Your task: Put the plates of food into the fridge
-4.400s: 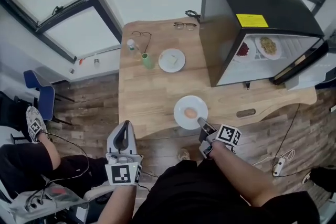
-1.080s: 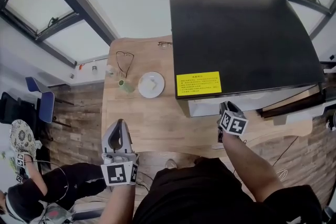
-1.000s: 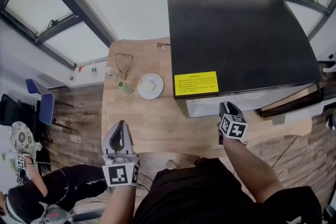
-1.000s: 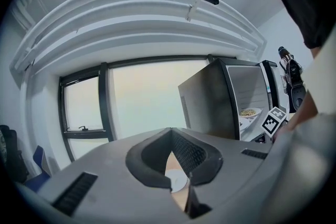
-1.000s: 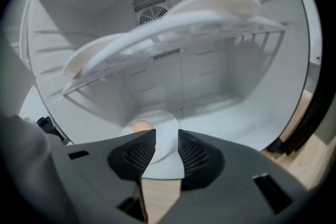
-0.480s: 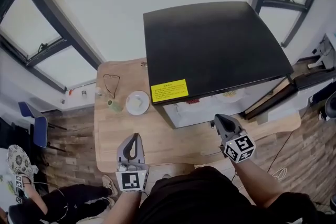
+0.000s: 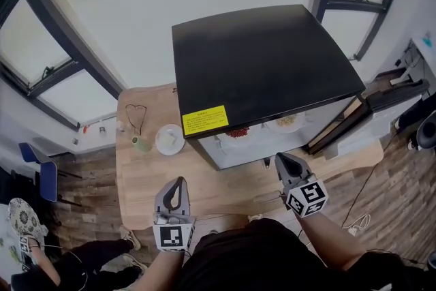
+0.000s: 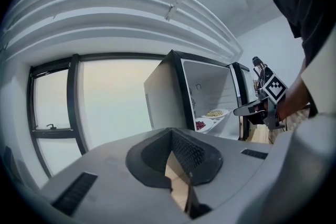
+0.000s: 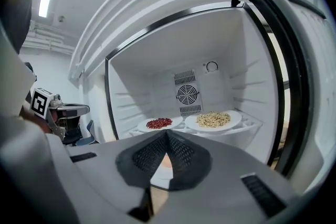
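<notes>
Both tongs are hanging pinched shut and empty at the wooden table's (image 7: 136,180) near edge, the left gripper (image 7: 179,182) and right gripper (image 7: 278,159) facing the open fridge (image 7: 266,58). Beyond, a plate of pale food (image 7: 169,140) is sitting left of the fridge. Inside are resting the red-food plate (image 9: 160,123), noodle plate (image 9: 212,119) and, lower, egg plate (image 9: 161,173). Stowing is seemingly nearing its end; next, the left jaws need opening toward the outside plate's rim.

From the head, looks steeply down on fridge (image 7: 266,65) and table (image 7: 139,174). In both gripper views, faces the open fridge, nearer from the right, sharing its red-food plate (image 9: 159,123).
</notes>
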### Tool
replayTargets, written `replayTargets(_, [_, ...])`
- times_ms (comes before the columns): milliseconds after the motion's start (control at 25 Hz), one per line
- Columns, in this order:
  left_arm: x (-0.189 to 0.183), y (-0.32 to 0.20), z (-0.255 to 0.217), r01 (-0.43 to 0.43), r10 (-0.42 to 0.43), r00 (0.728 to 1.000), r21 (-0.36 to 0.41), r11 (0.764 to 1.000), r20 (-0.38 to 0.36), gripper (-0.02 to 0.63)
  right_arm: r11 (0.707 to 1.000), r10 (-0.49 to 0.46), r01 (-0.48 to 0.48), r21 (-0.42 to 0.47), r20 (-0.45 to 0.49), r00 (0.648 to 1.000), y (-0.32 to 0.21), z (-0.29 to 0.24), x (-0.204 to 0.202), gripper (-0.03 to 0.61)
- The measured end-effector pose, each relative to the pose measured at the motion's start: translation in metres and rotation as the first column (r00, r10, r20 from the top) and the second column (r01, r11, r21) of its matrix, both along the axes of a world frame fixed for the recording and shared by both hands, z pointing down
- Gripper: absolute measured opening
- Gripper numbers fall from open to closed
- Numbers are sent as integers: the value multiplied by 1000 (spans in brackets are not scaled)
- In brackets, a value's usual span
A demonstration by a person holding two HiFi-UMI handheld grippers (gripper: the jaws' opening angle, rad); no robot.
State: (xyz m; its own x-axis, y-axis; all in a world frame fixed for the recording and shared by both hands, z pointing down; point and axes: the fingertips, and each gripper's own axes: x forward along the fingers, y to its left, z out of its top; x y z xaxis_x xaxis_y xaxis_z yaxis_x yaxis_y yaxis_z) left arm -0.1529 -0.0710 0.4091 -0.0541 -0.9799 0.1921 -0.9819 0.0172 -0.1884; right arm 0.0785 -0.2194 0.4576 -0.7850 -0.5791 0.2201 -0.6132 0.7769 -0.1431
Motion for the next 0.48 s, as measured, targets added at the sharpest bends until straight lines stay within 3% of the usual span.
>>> replayTargets(120, [5,3,-6,-12,14,1000,74,997,-20,5,1000,-4,4,5,3,1000,6,-1,-5,21])
replayTargets(280, [-4,14,-6,19,-18,1000,42,999,-22,5,1000,-20,20,19,-2,1000,8,-2,-14,21])
replayTargets(480, [-6,19,-6,24,-22,999,73,997,-34,5,999,-23,23,34,3,1000,7,-6,-22,21])
